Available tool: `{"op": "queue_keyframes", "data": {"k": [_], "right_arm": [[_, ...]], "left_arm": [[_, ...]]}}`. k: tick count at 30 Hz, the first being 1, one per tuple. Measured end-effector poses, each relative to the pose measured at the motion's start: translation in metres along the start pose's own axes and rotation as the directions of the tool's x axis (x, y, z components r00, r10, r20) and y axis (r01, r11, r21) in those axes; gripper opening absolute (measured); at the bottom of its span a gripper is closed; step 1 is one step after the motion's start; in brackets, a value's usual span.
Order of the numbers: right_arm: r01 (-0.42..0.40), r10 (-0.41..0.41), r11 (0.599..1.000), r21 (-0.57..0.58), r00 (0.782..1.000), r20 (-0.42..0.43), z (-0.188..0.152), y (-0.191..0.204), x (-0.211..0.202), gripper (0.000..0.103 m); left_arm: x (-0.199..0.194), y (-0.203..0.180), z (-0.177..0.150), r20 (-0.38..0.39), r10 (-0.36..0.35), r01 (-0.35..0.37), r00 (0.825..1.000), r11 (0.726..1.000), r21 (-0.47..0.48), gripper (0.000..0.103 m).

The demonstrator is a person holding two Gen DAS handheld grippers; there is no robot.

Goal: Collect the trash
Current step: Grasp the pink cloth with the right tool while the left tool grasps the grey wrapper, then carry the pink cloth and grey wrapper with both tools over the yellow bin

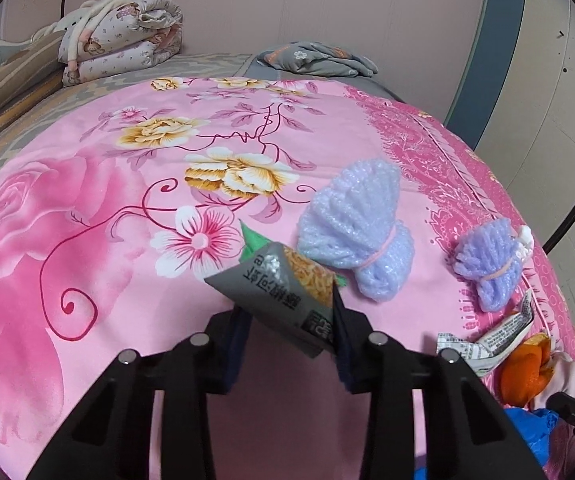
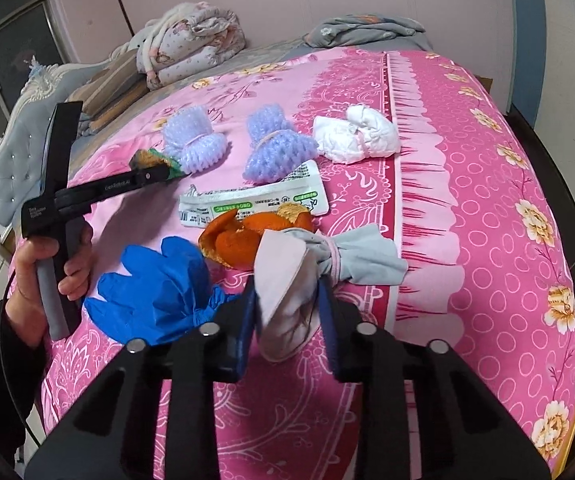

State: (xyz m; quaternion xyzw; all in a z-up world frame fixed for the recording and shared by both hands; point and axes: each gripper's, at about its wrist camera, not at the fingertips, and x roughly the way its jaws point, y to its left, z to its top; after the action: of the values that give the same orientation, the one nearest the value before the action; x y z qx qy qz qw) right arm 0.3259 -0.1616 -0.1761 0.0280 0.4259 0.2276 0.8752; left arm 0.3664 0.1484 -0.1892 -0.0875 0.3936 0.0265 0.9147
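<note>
Your left hand-held gripper (image 1: 287, 316) is clamped on a grey snack wrapper (image 1: 279, 292), which lies between its two pads and stands tilted off the pink floral bedspread (image 1: 107, 220). Just to the right of the wrapper lies a large lilac foam-net bundle (image 1: 351, 232) tied with a pink band, and farther right a smaller lilac foam-net bundle (image 1: 487, 268). Near the right edge of that view a printed white wrapper (image 1: 487, 344) touches an orange peel (image 1: 527, 372).

Your right hand-held gripper (image 2: 287, 312) is clamped on a pale cloth bundle (image 2: 291, 280) knotted with a band; the blue pads press on both of its sides near the bedspread's near edge. A crumpled blue glove (image 2: 155, 284) lies just left of the bundle, and the orange peel sits just beyond it, touching the cloth. The printed white wrapper lies beyond the peel, and the two lilac bundles sit farther back. A white tied wad (image 2: 355, 136) lies to their right.

From the right wrist view your left hand (image 2: 47, 264) grips the black handle at the left. Folded quilts (image 2: 191, 44) rest at the far end of the bed.
</note>
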Motion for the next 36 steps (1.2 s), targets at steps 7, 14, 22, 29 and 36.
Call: {"op": "queue_keyframes", "data": {"k": [7, 14, 22, 29, 36], "right_arm": [[0.002, -0.002, 1.000, 0.002, 1.000, 0.027, 0.000, 0.000, -0.011, 0.019], [0.009, -0.009, 1.000, 0.002, 0.998, 0.056, -0.002, 0.001, -0.032, 0.019], [0.023, -0.025, 1.000, 0.016, 0.995, 0.101, -0.005, -0.001, -0.067, 0.019], [0.029, -0.030, 1.000, 0.008, 0.988, 0.152, -0.011, 0.003, -0.105, 0.019], [0.031, -0.032, 0.999, 0.008, 0.979, 0.202, -0.016, 0.003, -0.141, 0.019]], "left_arm": [[-0.012, 0.003, 0.001, 0.023, -0.012, 0.013, 1.000, 1.000, -0.020, 0.030], [-0.033, 0.000, 0.004, 0.050, -0.017, 0.017, 0.999, 1.000, -0.007, 0.030], [-0.069, -0.009, 0.003, 0.090, -0.022, 0.021, 0.996, 1.000, 0.017, 0.030], [-0.108, -0.021, 0.003, 0.136, -0.030, 0.025, 0.990, 0.999, 0.039, 0.030], [-0.142, -0.039, 0.002, 0.178, -0.048, 0.038, 0.983, 0.997, 0.063, 0.030]]}}
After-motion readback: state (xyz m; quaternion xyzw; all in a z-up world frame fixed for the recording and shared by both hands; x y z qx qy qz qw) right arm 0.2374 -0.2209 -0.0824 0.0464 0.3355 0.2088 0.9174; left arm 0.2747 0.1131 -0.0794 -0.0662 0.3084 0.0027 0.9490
